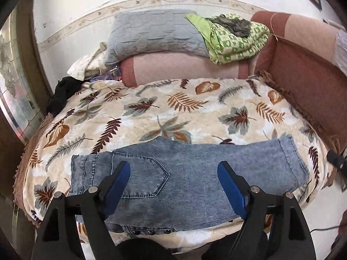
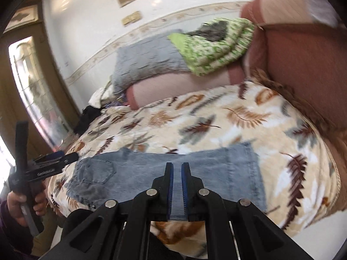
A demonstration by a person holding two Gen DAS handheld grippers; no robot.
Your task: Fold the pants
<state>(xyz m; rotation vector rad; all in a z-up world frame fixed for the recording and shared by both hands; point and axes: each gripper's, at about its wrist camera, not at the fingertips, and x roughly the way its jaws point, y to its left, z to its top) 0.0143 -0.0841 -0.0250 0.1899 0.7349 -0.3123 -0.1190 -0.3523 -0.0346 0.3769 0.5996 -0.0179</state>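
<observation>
Light blue denim pants point(image 1: 190, 186) lie folded flat near the front edge of a bed with a leaf-print blanket point(image 1: 173, 108); a back pocket faces up at the left and the hem is at the right. My left gripper point(image 1: 173, 165) hovers above them, its jaws wide open with nothing between its blue pads. In the right wrist view the pants point(image 2: 134, 173) lie beneath my right gripper point(image 2: 177, 165), whose jaws stand nearly together with nothing visibly held. A hand holds the left gripper point(image 2: 54, 159) at the bed's left corner.
A grey pillow point(image 1: 151, 32) and a green patterned blanket point(image 1: 234, 41) rest on a pink bolster at the back. A brown padded side point(image 1: 303, 75) borders the bed on the right. A black garment point(image 1: 63, 91) lies at the back left, beside a glazed door point(image 2: 32, 75).
</observation>
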